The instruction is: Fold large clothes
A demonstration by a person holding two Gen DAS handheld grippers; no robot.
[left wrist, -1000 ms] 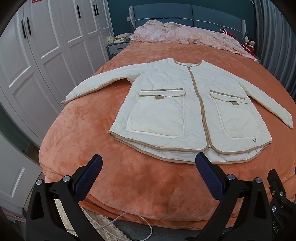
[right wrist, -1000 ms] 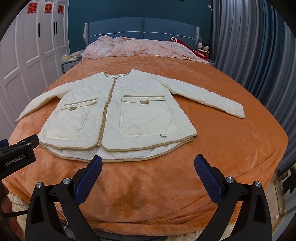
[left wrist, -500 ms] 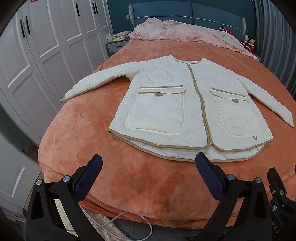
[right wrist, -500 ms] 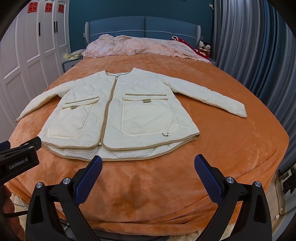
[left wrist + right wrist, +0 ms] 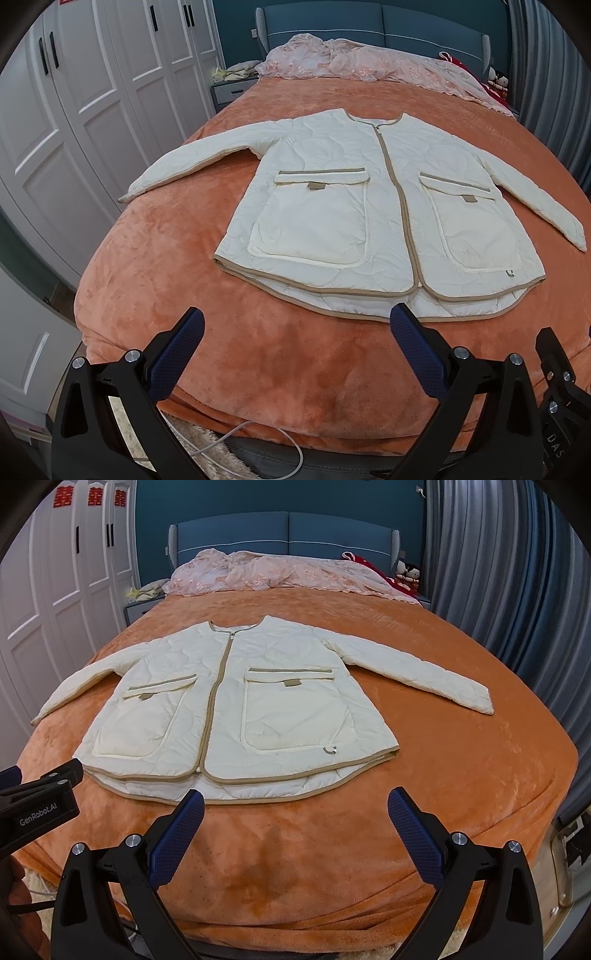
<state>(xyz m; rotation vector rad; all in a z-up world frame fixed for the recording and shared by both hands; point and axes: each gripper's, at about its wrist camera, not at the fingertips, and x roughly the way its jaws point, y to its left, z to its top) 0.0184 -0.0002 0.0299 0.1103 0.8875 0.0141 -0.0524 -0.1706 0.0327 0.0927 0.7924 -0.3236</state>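
a cream jacket [image 5: 373,206] lies flat and zipped on an orange blanket [image 5: 155,266], both sleeves spread outward. the left gripper [image 5: 295,332] hangs over the blanket just short of the hem, jaws wide apart and empty. a pink quilt [image 5: 369,66] is bunched by the headboard [image 5: 369,22]; white wardrobe [image 5: 92,92] doors stand left.

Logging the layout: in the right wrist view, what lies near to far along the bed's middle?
right gripper → orange blanket → cream jacket → pink bedding → blue headboard
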